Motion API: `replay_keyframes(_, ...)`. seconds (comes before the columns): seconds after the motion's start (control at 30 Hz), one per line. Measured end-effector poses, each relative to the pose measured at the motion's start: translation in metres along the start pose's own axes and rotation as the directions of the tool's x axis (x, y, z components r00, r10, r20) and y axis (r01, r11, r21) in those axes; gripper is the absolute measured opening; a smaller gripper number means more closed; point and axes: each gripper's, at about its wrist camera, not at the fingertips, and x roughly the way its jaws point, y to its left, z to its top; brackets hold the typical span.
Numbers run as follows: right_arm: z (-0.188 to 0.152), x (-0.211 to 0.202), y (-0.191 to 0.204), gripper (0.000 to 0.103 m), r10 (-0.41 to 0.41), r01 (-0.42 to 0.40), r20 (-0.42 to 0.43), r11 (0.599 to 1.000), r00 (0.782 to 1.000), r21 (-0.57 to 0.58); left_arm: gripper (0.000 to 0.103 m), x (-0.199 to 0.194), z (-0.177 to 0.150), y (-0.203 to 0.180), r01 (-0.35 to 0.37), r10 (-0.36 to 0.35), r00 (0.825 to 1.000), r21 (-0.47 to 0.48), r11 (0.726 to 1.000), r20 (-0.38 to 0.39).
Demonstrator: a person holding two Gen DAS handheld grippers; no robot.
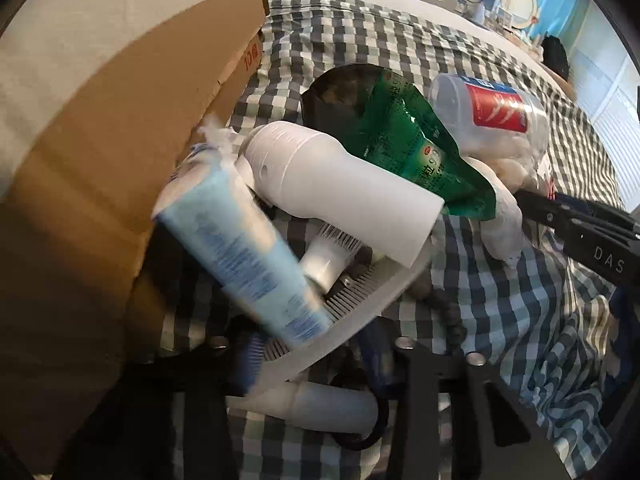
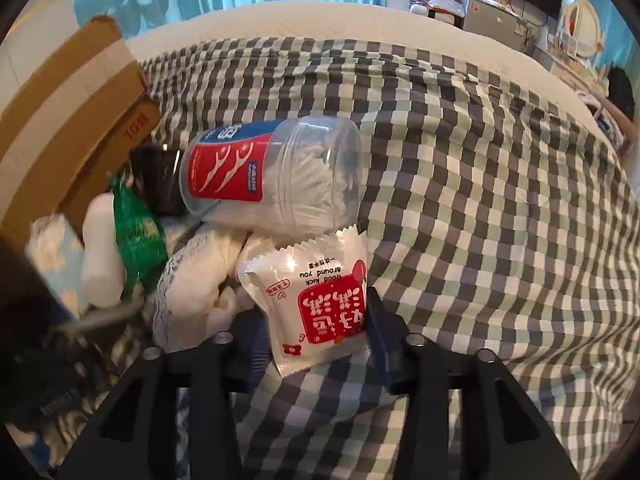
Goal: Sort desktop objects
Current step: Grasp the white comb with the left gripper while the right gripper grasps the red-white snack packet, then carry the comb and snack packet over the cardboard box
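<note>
On a checked bed, the right gripper (image 2: 316,340) pinches a white snack packet (image 2: 316,304); the left gripper (image 1: 316,344) clamps a white comb (image 1: 352,304) under a blue tube (image 1: 244,256), which could tumble off when lifted.

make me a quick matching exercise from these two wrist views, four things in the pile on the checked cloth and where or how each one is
Things:
1. white sachet with red label
2. floss pick jar
3. blue tube
4. green pouch

States:
a. lying on its side, above the sachet
b. between the right gripper's fingers
c. draped over the white bottle
d. leaning by the cardboard box, in front of the left gripper

Pairs: 1-b, 2-a, 3-d, 4-c
</note>
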Motion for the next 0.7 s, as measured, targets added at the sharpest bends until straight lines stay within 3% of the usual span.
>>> replay_keyframes(0.13,-0.003,-0.013,0.002,0.025,-0.025,0.025,0.029,1.0,0.999,-0.008,0.025,-0.01,-0.006,0.002,0.005,-0.005,1.0,0.023,1.0,0.013)
replay_keyframes(0.4,-0.012,-0.058,0.003,0.023,-0.04,0.036,0.117,0.999,0.992,0.033,0.006,-0.049,-0.025,-0.004,0.054,-0.062,0.995,0.099,0.994,0.078)
replay_keyframes(0.57,-0.014,-0.08,0.012,0.023,-0.036,0.026,0.173,0.998,0.984,0.056,0.005,-0.076,-0.036,-0.022,0.104,-0.124,0.984,0.156,0.982,0.127)
replay_keyframes(0.7,-0.019,-0.093,0.015,0.023,-0.034,0.018,0.216,0.997,0.976,0.078,0.003,-0.086,-0.022,-0.023,0.125,-0.155,0.975,0.183,0.975,0.162)
